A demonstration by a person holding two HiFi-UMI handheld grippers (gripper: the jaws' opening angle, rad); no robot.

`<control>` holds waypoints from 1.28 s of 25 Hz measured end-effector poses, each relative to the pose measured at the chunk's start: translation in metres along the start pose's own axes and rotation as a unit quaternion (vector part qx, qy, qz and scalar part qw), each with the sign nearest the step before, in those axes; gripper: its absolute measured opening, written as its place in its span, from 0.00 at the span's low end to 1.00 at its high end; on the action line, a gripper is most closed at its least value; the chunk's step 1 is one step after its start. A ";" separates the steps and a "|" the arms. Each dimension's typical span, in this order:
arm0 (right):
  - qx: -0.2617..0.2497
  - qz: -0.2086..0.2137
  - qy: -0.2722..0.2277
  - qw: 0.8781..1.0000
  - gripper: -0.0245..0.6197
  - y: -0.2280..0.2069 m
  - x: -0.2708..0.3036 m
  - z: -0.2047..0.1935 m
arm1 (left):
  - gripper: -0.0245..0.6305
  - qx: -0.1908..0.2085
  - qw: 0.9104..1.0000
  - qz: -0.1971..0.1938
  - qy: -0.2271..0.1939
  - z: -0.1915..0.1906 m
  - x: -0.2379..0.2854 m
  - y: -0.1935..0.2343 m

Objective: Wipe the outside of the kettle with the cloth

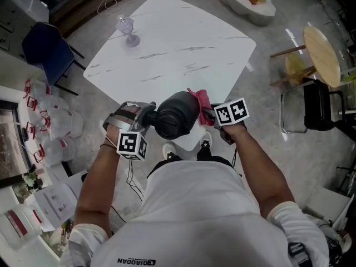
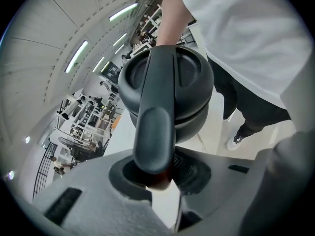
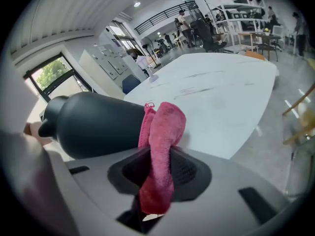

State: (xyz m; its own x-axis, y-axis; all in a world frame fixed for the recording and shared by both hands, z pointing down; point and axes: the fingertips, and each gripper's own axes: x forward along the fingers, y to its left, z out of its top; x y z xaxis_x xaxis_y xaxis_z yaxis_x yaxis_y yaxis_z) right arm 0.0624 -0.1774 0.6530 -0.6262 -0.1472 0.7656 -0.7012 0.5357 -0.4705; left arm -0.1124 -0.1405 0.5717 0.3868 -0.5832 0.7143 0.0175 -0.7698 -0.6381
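Note:
A matte black kettle (image 1: 177,114) is held in the air on its side, off the near corner of the white table (image 1: 172,43). My left gripper (image 1: 146,115) is shut on the kettle's handle (image 2: 153,136), with the lid (image 2: 184,75) facing that camera. My right gripper (image 1: 209,115) is shut on a pink cloth (image 1: 200,99). In the right gripper view the cloth (image 3: 160,151) hangs folded between the jaws and rests against the kettle's dark body (image 3: 93,124).
A clear stemmed glass (image 1: 128,31) stands near the table's far left edge. A blue chair (image 1: 47,49) is at the left, a black chair (image 1: 317,104) and a round wooden stool (image 1: 322,54) at the right. Plastic jugs (image 1: 47,124) and papers litter the floor at left.

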 end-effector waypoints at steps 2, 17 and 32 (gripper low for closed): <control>0.002 -0.023 -0.011 1.000 0.20 -0.008 -0.007 0.004 | 0.18 0.011 1.000 0.000 -0.001 0.001 -0.001 -0.002; -0.209 0.288 0.030 0.934 0.20 0.180 -0.105 0.087 | 0.17 0.061 0.998 -0.010 -0.003 0.011 0.003 0.001; -0.369 0.143 0.191 0.898 0.20 0.147 -0.040 0.086 | 0.17 0.112 0.994 -0.005 0.010 0.013 0.003 0.012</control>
State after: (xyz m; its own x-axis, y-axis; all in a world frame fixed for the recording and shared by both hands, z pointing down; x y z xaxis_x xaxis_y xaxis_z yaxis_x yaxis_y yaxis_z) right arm -0.0452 -0.1646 0.5156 -0.4831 0.3045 0.8209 -0.0254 0.9323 -0.3607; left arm -0.0988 -0.1482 0.5621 0.3673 -0.5828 0.7248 0.2264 -0.6999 -0.6775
